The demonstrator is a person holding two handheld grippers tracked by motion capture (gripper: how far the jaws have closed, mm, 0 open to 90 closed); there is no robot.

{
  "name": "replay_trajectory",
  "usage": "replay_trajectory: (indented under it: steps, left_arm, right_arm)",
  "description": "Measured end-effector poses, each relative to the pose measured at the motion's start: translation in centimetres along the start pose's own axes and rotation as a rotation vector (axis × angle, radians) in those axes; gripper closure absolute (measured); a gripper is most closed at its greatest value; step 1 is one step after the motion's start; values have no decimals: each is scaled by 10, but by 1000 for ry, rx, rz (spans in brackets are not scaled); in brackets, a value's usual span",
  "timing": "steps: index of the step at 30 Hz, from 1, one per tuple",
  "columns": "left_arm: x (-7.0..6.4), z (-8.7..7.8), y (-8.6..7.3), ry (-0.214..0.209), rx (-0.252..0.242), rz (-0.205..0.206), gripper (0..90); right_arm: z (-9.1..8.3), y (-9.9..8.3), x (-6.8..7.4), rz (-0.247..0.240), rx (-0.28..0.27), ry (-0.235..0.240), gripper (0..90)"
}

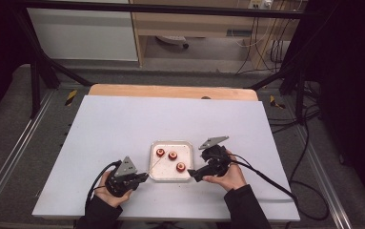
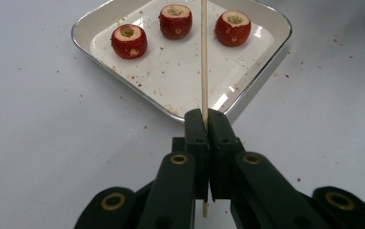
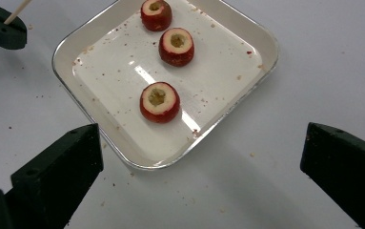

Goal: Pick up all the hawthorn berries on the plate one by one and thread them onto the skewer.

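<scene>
A square white tray (image 1: 170, 175) (image 2: 261, 62) (image 3: 247, 81) sits near the table's front, holding three cored red fruits (image 1: 172, 156) (image 2: 176, 21) (image 3: 159, 101). My left gripper (image 1: 144, 176) (image 2: 206, 119) is just left of the tray, shut on a thin wooden skewer (image 2: 204, 57) (image 1: 154, 164) that points out over the tray. My right gripper (image 1: 191, 173) (image 3: 201, 152) is at the tray's front right corner, open wide, with the nearest fruit a little beyond its jaws. The left gripper's tip with the skewer (image 3: 18, 10) also appears in the right gripper view.
The white table top (image 1: 123, 124) carries red crumbs around the tray. A wooden board edge (image 1: 170, 90) runs along the far side. Black cables (image 1: 266, 179) trail off the right of the table. A dark metal frame (image 1: 37, 71) surrounds the workspace.
</scene>
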State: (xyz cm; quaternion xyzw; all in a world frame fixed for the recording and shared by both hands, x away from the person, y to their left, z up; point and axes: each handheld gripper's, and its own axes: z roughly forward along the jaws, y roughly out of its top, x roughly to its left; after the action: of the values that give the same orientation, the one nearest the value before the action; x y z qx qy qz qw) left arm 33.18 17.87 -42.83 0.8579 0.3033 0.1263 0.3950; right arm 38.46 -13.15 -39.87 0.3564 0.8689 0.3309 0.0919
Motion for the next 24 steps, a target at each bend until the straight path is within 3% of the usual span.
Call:
replay_trajectory:
  steps: [6,12,16,24]
  left_arm:
    - [0,-1,0,-1,-4,-4,882]
    - [1,-1,-1,7,-10,-11,882]
    - [2,-1,-1,6,-12,-17,882]
    - [3,0,-1,8,-8,-16,882]
  right_arm:
    - [4,11,2,40,6,11,34]
    - [14,22,7,29,66,14,98]
    - [23,27,7,70,95,39,177]
    - [36,37,12,105,151,86,327]
